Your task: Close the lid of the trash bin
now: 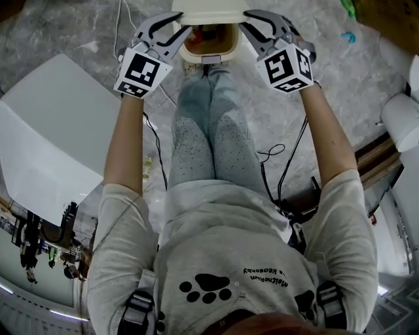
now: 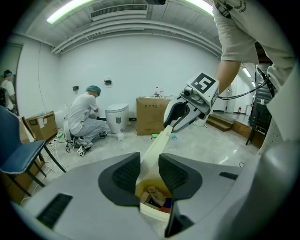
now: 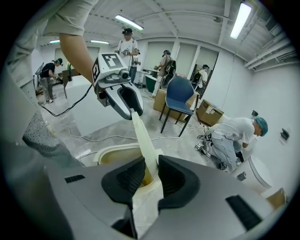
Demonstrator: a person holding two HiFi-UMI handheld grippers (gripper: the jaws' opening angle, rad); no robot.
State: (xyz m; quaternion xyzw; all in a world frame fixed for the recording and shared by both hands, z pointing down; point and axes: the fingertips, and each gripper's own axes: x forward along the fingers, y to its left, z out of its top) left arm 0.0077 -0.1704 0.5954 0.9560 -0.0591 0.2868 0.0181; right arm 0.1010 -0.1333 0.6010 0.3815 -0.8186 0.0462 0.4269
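The lid, a thin, smooth cream plastic slab, stands raised over the rounded cream trash bin. The bin sits on the grey marbled floor just ahead of the person's knees. The left gripper pinches the lid's left edge between its textured black pads, and the right gripper pinches the right edge likewise. Bare floor lies open on either side of the bin, with a white panel off to the left. The head view's top edge cuts the lid off. The boxy scraps inside the bin are hard to identify.

No legible text, even on shirt
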